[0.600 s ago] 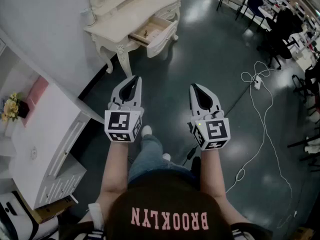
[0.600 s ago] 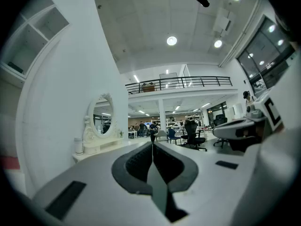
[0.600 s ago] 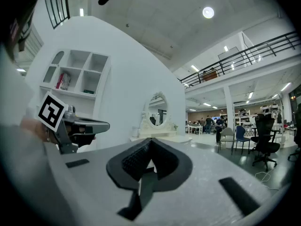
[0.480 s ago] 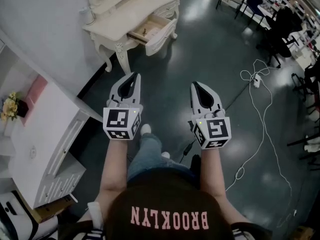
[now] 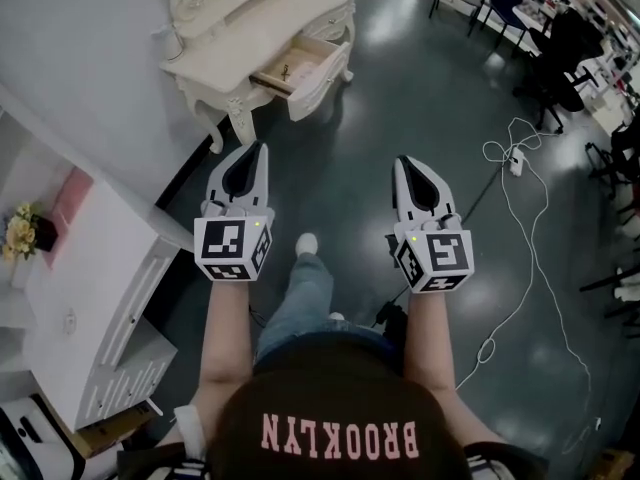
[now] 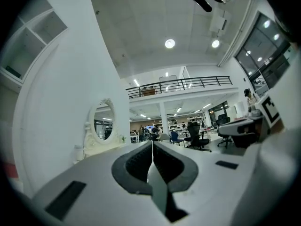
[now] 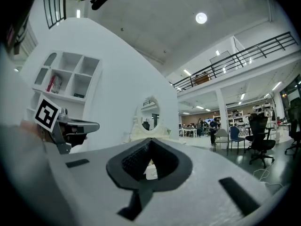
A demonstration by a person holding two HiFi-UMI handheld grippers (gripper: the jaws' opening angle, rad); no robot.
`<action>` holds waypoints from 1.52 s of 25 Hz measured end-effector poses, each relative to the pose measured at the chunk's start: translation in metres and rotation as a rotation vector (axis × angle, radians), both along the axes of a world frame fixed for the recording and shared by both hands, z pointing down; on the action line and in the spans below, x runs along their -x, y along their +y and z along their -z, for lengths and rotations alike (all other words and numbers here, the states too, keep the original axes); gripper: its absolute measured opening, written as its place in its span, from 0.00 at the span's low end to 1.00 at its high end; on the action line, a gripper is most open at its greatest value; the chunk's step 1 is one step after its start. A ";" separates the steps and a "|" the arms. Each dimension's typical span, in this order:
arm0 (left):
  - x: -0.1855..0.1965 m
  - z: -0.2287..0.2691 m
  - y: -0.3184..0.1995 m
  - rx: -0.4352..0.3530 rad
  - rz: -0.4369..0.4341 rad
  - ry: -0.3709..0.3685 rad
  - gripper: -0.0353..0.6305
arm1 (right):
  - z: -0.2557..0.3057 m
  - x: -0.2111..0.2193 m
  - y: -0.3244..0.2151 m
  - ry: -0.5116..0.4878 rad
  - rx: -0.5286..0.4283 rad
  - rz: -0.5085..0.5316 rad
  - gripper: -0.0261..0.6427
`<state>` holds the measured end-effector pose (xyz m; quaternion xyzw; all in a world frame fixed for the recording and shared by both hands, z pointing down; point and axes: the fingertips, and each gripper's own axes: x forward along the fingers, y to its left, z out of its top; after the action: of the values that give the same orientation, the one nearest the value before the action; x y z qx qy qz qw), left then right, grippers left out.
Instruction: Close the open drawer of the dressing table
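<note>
The cream dressing table stands against the wall at the top left of the head view. Its drawer is pulled out toward the dark floor, with a small gold item lying inside. My left gripper and right gripper are held side by side in the air, both shut and empty, well short of the table. The table's oval mirror shows beyond the left gripper in its own view. From the right gripper I see the mirror ahead.
A white cabinet with flowers stands along the left wall. White cables trail over the floor at the right. Office chairs and desks fill the far right. The person's leg and shoe are below the grippers.
The person's shoe has stepped forward. The two grippers have drifted slightly apart, the left one toward the left. Both stay shut.
</note>
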<state>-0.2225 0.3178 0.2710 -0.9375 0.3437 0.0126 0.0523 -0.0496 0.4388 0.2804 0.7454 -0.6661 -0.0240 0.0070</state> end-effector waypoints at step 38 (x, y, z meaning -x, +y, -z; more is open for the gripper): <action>-0.105 -0.052 -0.345 0.175 -0.007 -0.006 0.06 | -0.040 -0.107 -0.338 -0.003 0.183 0.017 0.03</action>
<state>-0.1172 -0.0275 0.3226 -0.9397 0.3402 -0.0200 -0.0289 0.0572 0.1003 0.3204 0.7359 -0.6720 0.0381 0.0741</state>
